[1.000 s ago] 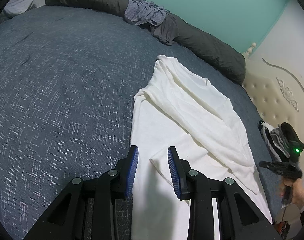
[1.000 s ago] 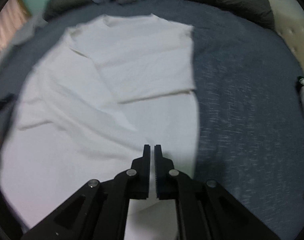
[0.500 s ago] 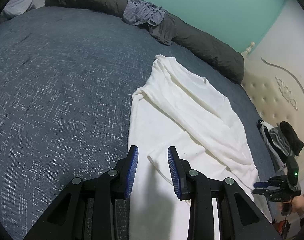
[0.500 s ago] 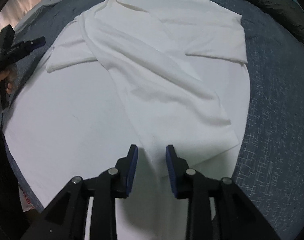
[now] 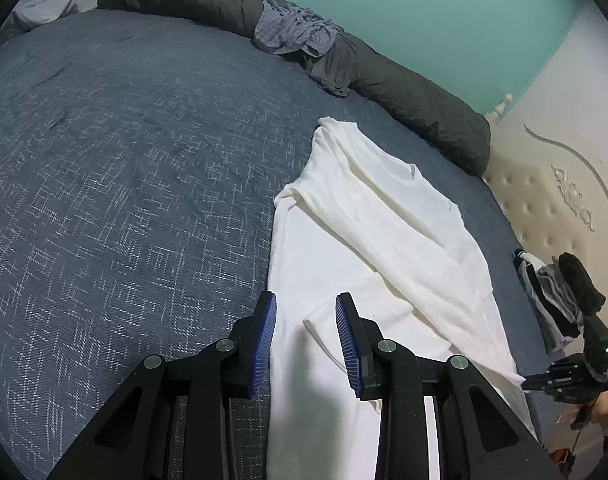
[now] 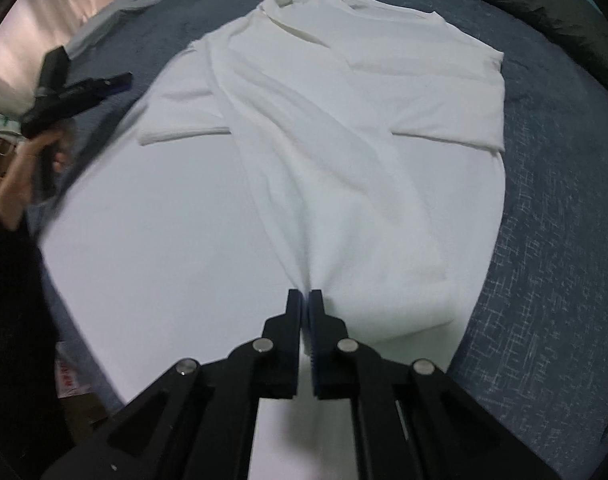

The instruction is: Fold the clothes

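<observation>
A white T-shirt [image 6: 328, 152] lies spread on a bed with a dark blue patterned bedspread [image 5: 116, 184]. In the right wrist view it fills the middle of the frame, collar toward the top; one side has been folded over the body, so a long diagonal fold runs from the upper left down to the lower centre, with one short sleeve sticking out at centre left and the other lying flat at the right edge. In the left wrist view the same shirt [image 5: 368, 248] runs from centre to the lower right.

The right gripper [image 6: 304, 300] has its fingers [image 6: 294, 308] pressed together on a bunched fold near the shirt's lower edge; the cloth puckers toward the tips. In the left wrist view this gripper [image 5: 530, 383] appears at the lower right, pinching a corner of the cloth.

The left gripper [image 5: 305, 312] hovers over the shirt's left edge, its blue-padded fingers [image 5: 346, 332] partly spread with nothing between them; they touch no cloth that I can tell. In the right wrist view it [image 6: 116, 82] sits at the upper left, held by a hand [image 6: 32, 160].

There are no containers. A long dark grey bolster [image 5: 416, 104] runs along the bed's far side below a teal wall, with crumpled checked clothing [image 5: 292, 36] on top. A small stack of folded dark and grey clothes [image 5: 556, 296] sits at the right, by a cream tufted headboard [image 5: 544, 200].
</observation>
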`<state>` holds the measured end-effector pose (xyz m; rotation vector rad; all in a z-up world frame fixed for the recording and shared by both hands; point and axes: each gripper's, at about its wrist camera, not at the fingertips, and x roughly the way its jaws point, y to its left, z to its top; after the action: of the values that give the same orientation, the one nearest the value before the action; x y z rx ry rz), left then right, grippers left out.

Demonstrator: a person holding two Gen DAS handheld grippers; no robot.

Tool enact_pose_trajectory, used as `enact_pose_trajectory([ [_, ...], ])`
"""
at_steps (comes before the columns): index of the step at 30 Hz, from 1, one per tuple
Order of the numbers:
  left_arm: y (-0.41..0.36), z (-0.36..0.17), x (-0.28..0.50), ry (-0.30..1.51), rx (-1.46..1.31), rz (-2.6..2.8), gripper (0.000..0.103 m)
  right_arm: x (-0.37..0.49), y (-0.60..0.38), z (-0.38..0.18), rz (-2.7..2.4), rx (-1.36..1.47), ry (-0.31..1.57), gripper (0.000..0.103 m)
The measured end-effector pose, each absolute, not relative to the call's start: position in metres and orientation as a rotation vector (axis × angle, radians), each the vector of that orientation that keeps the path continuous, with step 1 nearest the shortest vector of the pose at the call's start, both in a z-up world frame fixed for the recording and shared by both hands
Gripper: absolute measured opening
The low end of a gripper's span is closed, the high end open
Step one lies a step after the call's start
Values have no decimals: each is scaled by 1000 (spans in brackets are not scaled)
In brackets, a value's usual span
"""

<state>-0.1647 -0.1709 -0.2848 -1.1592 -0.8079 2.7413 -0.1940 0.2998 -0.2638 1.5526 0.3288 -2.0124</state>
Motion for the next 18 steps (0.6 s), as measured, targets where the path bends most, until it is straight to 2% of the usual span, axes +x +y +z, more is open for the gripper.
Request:
enact_pose_trajectory([
  [11, -167, -286, -166, -803, -1167, 2737, 34, -191, 305, -300, -1924, 1627, 319, 5],
  [18, -170, -285, -165, -810, -1165, 2741, 34, -198, 327, -282, -1952, 1598, 157, 7],
])
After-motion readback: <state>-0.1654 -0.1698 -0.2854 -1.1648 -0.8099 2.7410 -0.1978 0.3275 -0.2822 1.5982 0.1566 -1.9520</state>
